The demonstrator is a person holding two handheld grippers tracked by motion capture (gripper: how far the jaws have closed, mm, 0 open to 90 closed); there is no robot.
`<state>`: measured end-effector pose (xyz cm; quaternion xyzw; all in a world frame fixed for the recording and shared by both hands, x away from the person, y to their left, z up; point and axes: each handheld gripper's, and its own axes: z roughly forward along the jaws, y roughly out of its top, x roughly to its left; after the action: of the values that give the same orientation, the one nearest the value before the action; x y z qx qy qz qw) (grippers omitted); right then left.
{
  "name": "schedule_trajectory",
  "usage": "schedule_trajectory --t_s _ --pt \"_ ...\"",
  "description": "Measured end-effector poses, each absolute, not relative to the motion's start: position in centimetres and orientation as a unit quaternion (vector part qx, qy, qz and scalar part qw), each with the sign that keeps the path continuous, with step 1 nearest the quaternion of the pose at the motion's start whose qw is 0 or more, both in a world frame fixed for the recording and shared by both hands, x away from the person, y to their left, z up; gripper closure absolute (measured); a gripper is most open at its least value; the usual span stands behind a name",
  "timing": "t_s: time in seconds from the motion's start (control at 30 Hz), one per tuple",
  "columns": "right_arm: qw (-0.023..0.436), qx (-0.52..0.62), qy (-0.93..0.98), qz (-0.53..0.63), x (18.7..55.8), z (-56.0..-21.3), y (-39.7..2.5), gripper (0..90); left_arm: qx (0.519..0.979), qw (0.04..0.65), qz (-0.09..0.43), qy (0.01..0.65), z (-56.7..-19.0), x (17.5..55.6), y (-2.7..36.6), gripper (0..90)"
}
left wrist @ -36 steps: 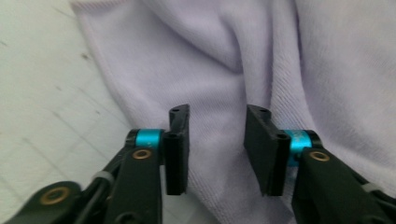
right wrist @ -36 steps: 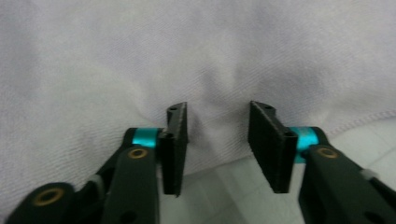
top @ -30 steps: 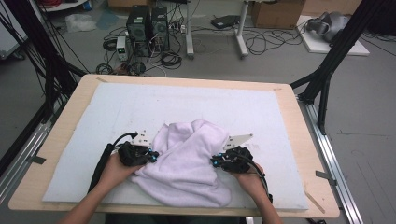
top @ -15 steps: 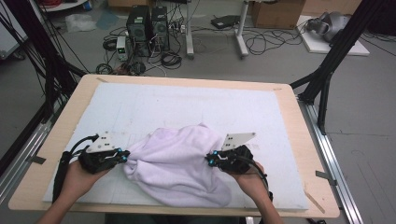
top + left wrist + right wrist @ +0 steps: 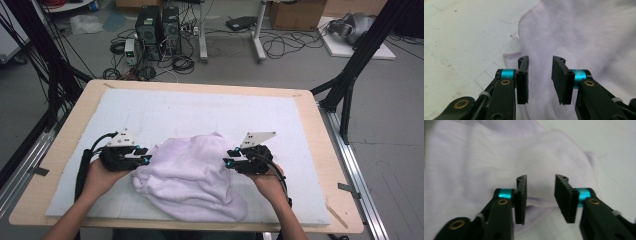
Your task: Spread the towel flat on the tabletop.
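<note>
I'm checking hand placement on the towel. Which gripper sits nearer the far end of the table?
The right gripper: in the high view it sits slightly farther up the lilac towel than the left gripper? No, they sit nearly level; I cannot tell.

The table is seen from above and behind, the floor lying in the upper frame. Each gripper view is taken close, low over the cloth, along its own jaws. The cloth is shared by all three views.

Probably a lab: computer towers, tangled floor cables.
</note>
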<state>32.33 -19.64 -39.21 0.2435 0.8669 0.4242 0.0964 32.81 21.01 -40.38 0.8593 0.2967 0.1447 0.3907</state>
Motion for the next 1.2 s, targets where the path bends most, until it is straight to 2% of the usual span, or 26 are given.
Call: schedule_trajectory --t_s 0.1,0.17,0.23,0.3,0.33,0.43,0.83,0.9,0.97,1.03,1.2 --pt "0.090 0.274 0.866 0.409 33.8 -40.6 -19.8 55.1 0.862 0.368 0.143 0.319 -42.1 34.4 19.9 58.4" --pt "0.077 0.290 0.859 0.415 34.6 -41.2 -19.7 54.5 0.869 0.353 0.140 0.319 -42.9 34.9 19.5 59.6" --pt "0.063 0.295 0.853 0.427 35.4 -41.9 -19.4 60.4 0.875 0.353 0.125 0.308 -43.3 35.1 19.3 79.3" --pt "0.050 0.285 0.858 0.425 35.8 -42.6 -18.9 77.8 0.872 0.354 0.137 0.310 -43.0 34.9 19.3 85.5" --pt "0.045 0.277 0.863 0.421 35.9 -42.8 -18.7 83.7 0.872 0.355 0.139 0.309 -42.9 34.8 19.4 86.0" --pt "0.054 0.267 0.870 0.411 35.7 -43.0 -18.4 85.9 0.863 0.363 0.150 0.317 -42.3 34.6 20.0 86.4" --pt "0.122 0.237 0.867 0.422 32.0 -37.3 -20.5 87.0 0.828 0.423 0.188 0.315 -38.0 33.8 20.1 86.1" --pt "0.110 0.232 0.868 0.424 31.0 -37.1 -20.6 86.3 0.831 0.424 0.181 0.310 -37.7 33.6 19.8 82.3" --pt "0.090 0.228 0.883 0.400 30.5 -37.9 -20.5 82.7 0.836 0.419 0.167 0.313 -37.8 33.4 19.9 64.1" --pt "0.094 0.223 0.894 0.378 29.9 -38.8 -20.7 74.8 0.836 0.421 0.161 0.312 -38.0 33.2 20.3 54.0" --pt "0.107 0.247 0.866 0.422 30.8 -38.8 -22.4 52.1 0.841 0.402 0.155 0.327 -39.1 34.3 20.4 47.7"
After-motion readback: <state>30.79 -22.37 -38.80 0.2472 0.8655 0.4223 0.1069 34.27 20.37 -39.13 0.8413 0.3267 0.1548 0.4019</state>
